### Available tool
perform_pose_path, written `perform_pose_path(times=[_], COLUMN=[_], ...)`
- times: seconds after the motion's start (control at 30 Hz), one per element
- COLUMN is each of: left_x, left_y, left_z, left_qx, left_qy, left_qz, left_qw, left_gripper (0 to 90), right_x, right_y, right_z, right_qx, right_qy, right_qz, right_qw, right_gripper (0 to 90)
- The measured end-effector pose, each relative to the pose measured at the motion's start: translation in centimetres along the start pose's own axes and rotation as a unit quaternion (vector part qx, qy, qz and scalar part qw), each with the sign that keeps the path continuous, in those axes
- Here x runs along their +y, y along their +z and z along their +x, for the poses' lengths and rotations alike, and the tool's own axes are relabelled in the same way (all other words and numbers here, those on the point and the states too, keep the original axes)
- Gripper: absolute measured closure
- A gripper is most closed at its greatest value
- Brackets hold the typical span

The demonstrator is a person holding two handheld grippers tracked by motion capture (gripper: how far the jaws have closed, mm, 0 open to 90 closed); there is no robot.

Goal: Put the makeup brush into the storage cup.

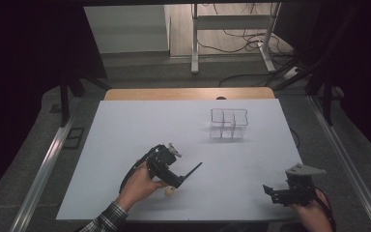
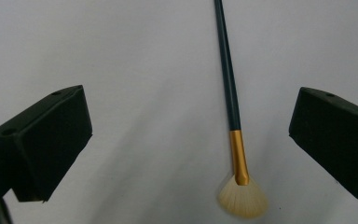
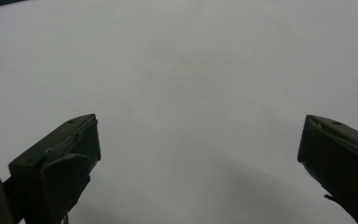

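A fan brush (image 2: 233,107) with a dark handle, a gold ferrule and pale bristles lies flat on the white board (image 1: 125,140). My left gripper (image 2: 189,121) hangs over it, open, the jaws wide apart on either side and not touching it; the brush lies nearer the right jaw. In the high view the left gripper (image 1: 171,179) is near the front centre, with the brush handle (image 1: 193,170) sticking out to its right. A clear divided organizer (image 1: 228,123) stands at the back right. My right gripper (image 1: 273,192) (image 3: 198,140) is open and empty over bare board at the front right.
A wooden table edge (image 1: 188,93) runs behind the white board. Metal rails (image 1: 43,169) flank both sides. A desk frame (image 1: 232,29) and loose cables lie on the floor beyond.
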State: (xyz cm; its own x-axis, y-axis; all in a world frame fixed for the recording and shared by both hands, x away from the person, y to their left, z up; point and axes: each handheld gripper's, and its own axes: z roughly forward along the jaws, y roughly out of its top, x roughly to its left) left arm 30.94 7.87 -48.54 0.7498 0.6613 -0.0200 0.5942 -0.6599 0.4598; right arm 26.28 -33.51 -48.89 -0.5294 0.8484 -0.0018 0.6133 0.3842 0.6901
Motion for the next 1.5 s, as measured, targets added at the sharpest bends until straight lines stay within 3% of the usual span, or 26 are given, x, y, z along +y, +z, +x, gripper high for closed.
perform_pose_path(times=[0.37,0.6,0.63,0.73,0.77,0.8,0.83,0.93,0.97,1.27,1.5], left_x=[-0.7,-1.1,-1.1,-1.1,-1.1,-1.1,-1.2,-1.2,-1.2,-1.2,-1.3], left_y=[1.9,2.9,2.8,2.6,2.4,2.3,2.3,2.2,2.2,1.9,1.1], left_z=[-0.5,-0.8,-0.7,-0.8,-0.8,-0.7,-0.6,-0.4,-0.3,-0.2,0.1], left_qx=[0.000,-0.010,-0.019,-0.026,-0.027,-0.026,-0.028,-0.035,-0.035,-0.034,-0.045], left_qy=[0.000,0.013,0.011,0.012,0.010,0.007,0.004,0.001,0.001,0.010,0.013], left_qz=[0.021,0.043,0.042,0.041,0.042,0.043,0.044,0.048,0.048,0.043,0.032], left_qw=[0.9998,0.9989,0.9989,0.9987,0.9987,0.9987,0.9987,0.9983,0.9982,0.9984,0.9984], left_gripper=[7.5,21.5,29.0,36.1,43.3,62.6,62.6,81.4,83.6,84.0,83.9], right_x=[0.0,0.0,0.0,0.0,0.0,0.0,0.0,0.0,0.0,0.0,0.1], right_y=[0.1,0.1,0.1,0.1,0.1,0.1,0.1,0.2,0.2,0.2,0.2], right_z=[0.1,0.1,0.1,0.1,0.1,0.2,0.2,0.2,0.2,0.2,0.3], right_qx=[0.002,0.004,0.004,0.005,0.005,0.005,0.005,0.005,0.005,0.007,0.006], right_qy=[-0.004,-0.006,-0.007,-0.008,-0.008,-0.009,-0.009,-0.010,-0.010,-0.012,-0.016], right_qz=[0.003,0.004,0.004,0.006,0.007,0.007,0.007,0.008,0.008,0.008,0.009], right_qw=[1.0000,1.0000,1.0000,0.9999,0.9999,0.9999,0.9999,0.9999,0.9999,0.9999,0.9998], right_gripper=[0.0,0.0,0.0,0.0,0.0,0.0,0.0,0.0,0.0,0.0,0.0])
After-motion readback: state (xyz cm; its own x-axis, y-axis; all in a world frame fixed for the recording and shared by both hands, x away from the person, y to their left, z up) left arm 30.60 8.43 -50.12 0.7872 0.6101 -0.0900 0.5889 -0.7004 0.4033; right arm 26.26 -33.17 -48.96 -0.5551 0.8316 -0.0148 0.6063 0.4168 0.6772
